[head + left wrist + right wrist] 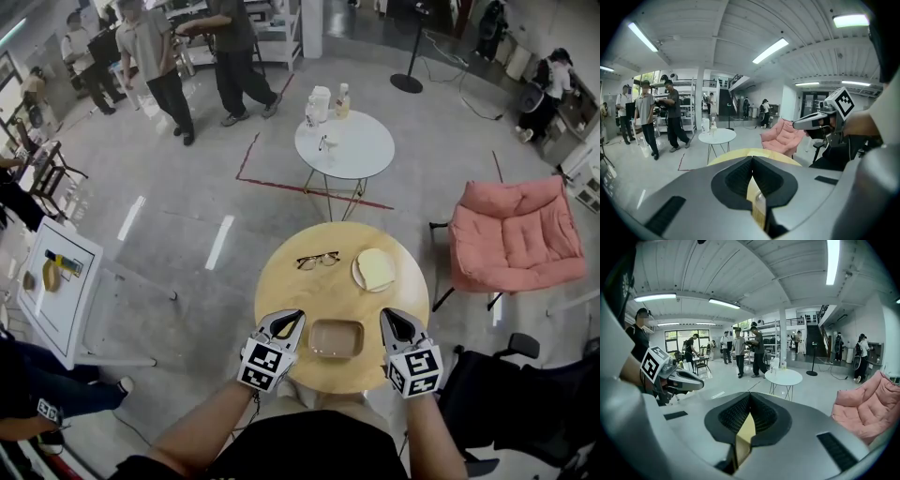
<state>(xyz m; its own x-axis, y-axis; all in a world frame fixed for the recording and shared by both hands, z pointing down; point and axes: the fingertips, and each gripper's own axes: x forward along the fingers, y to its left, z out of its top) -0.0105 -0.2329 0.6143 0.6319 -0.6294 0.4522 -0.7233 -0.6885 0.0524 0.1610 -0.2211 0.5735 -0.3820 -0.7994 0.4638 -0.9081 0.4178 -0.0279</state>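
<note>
1. The left gripper (294, 319) hangs over the near left edge of the round wooden table (281, 286). In its own view (752, 160) the jaws are pressed together at the tips and clamp nothing.
2. The right gripper (387, 317) hangs over the near right edge. Its jaws (750, 395) also meet tip to tip, with only the table showing below them.
3. The tray (337, 338), a small brown rectangular dish, lies flat on the table between the two grippers. It is just beside each gripper and appears to touch neither.
4. Farther along the table, the glasses (318, 260) lie left of centre with their arms unfolded.
5. The plate (356, 273) sits just right of the glasses, apart from them, with a pale square piece on it.
6. Beyond the wooden table stands a white table (361, 150) with a jug and a bottle at its far edge.
7. A pink chair (514, 234) stands to the right, well apart from both tables.
8. People (150, 47) stand at the far left of the hall.
</note>
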